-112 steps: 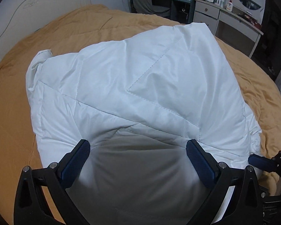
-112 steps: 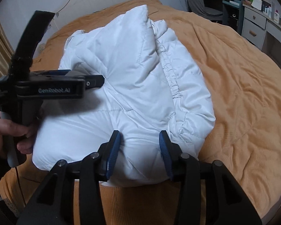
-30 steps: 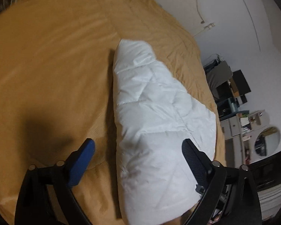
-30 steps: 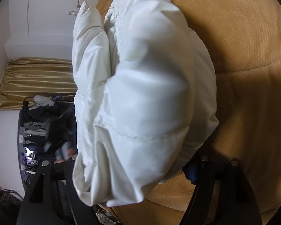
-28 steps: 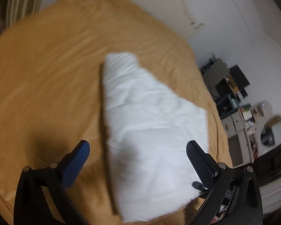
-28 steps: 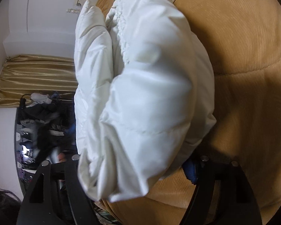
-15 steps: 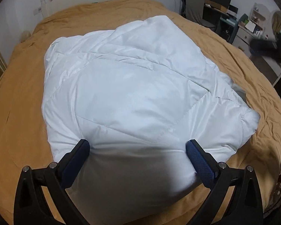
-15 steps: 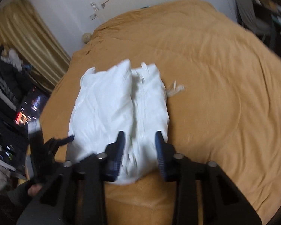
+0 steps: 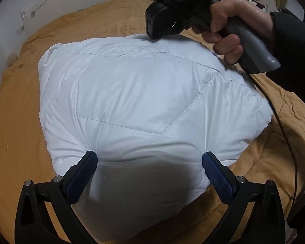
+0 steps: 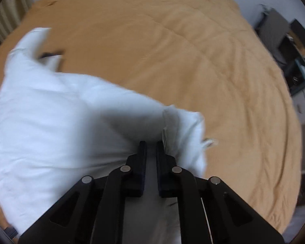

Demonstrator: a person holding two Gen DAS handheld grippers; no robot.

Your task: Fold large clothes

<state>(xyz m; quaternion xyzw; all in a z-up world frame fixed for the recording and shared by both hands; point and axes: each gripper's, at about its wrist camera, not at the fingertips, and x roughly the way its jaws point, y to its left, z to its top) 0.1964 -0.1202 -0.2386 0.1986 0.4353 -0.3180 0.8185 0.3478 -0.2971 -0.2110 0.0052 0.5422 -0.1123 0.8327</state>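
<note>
In the left wrist view we look down on a white puffy jacket (image 9: 136,109), folded into a thick bundle that lies on the orange bedspread (image 9: 18,122). Our left gripper (image 9: 149,167) stands spread wide, its two blue-padded fingers (image 9: 81,172) resting against the near edge of the bundle, one to each side of a shadowed bulge of fabric; the pads do not press the cloth together. At the far right corner of the jacket our right hand (image 9: 231,26) grips the grey handle of the other tool, whose black body hangs just over the jacket's far edge. A black cable (image 9: 282,130) runs down from that handle across the bedspread at the right.

In the right wrist view the picture is smeared by motion. Our right gripper (image 10: 151,144) has its jaws closing, nearly pressed together, with a strip of white fabric showing in the narrow slot between them, so we read it as pinching the jacket (image 10: 50,134). The jacket fills the left and lower part of this view, and a creased cream edge stands up just right of the fingers. Beyond it the bedspread (image 10: 193,61) stretches away.
</note>
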